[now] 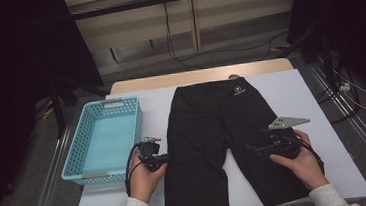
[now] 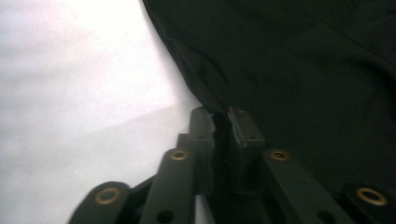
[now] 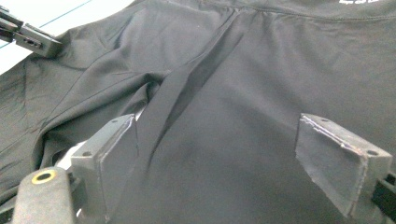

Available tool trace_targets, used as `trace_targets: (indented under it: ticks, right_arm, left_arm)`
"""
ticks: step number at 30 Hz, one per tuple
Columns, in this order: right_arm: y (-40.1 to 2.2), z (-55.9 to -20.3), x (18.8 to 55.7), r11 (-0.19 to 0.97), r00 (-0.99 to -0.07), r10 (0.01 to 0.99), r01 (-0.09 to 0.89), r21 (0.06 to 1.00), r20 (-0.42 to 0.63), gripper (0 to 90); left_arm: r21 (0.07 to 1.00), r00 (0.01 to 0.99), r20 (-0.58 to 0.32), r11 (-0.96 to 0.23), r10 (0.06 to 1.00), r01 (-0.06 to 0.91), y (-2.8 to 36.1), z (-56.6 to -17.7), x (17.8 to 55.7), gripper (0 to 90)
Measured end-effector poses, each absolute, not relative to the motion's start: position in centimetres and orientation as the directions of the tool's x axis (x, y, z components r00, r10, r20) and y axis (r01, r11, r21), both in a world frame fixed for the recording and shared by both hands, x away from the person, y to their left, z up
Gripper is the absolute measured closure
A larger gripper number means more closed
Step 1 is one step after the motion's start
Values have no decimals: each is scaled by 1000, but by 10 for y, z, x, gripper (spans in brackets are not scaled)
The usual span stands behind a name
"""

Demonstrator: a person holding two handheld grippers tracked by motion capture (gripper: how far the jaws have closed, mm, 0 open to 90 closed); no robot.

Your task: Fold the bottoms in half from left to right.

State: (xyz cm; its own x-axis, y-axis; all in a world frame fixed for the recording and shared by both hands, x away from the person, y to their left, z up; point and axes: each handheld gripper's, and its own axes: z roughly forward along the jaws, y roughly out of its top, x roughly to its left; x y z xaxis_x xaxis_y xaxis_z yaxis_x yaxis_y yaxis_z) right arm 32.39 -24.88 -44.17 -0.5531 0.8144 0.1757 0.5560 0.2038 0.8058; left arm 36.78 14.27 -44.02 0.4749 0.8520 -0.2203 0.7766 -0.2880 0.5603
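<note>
pinching shorts (image 2: 299,70) edge between left fingers (image 2: 201,135), right fingers (image 3: 116,154) astride

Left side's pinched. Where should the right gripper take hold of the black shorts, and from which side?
Take the outer edge of the leg under the right gripper, coming in from the table's right side. The black shorts lie flat, so only an edge offers a fold for the open jaws, mirroring the left gripper.

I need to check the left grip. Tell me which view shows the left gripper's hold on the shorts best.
The left gripper view: the left gripper is shut on the edge of the black shorts. The high view shows it small at the shorts' left leg; the right gripper view shows it far off.
</note>
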Motion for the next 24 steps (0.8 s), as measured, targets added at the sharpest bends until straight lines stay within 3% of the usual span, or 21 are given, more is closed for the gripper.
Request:
trace_targets:
  ticks: [4, 24]
  right_arm:
    - [-249, -442, 324, 204, -554, 813, 558, 804, 178, 140]
    - [-247, -441, 324, 194, -551, 813, 557, 808, 185, 139]
  left_arm:
    - [548, 471, -249, -278, 846, 789, 142, -440, 368, 894]
    - [579, 520, -294, -284, 802, 764, 136, -430, 365, 898]
